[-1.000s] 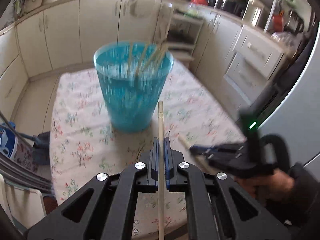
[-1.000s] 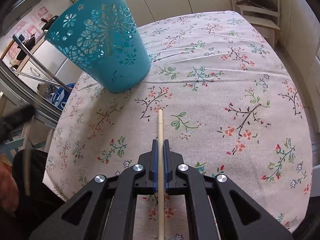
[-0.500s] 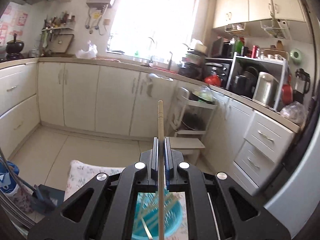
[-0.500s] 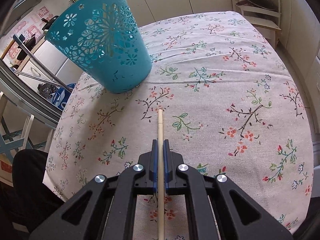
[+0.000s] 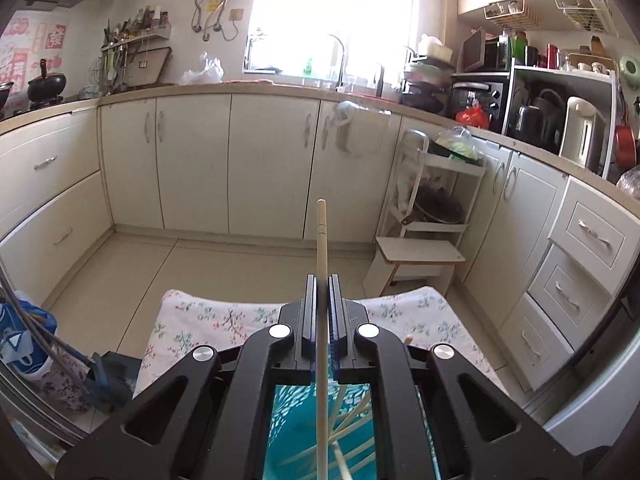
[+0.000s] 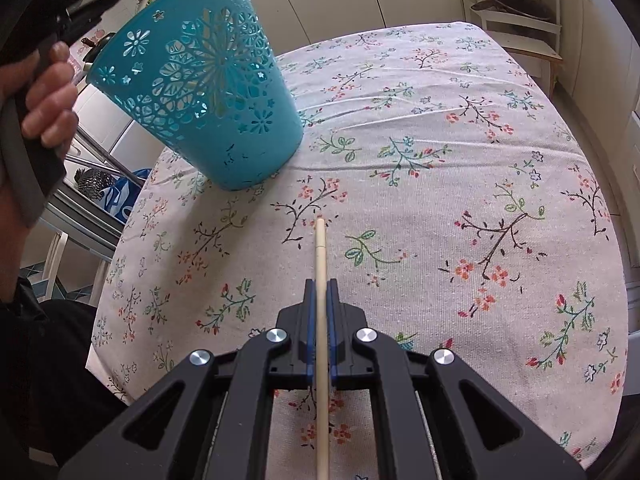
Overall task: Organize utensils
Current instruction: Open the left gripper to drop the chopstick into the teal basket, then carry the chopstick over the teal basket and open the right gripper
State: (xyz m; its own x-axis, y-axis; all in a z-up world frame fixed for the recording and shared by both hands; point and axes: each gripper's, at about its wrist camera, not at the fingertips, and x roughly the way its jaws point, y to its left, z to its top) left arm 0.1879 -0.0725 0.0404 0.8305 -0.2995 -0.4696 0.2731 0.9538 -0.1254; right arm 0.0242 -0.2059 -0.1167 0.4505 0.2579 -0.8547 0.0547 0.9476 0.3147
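I see a kitchen with cream cabinets (image 5: 192, 164) running along the far wall under a bright window (image 5: 332, 12). The floor (image 5: 132, 276) is pale tile. A white shelf trolley (image 5: 436, 200) stands by the drawers (image 5: 588, 264) at the right, above it a cluttered counter (image 5: 560, 160).

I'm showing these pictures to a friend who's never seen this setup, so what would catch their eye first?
Probably the teal cut-out basket, standing at the left side of the floral tablecloth. Next, each gripper is clamped on a pale wooden chopstick: the right gripper holds its chopstick above the cloth, while the left gripper holds its chopstick right over the basket, where more sticks already lie.
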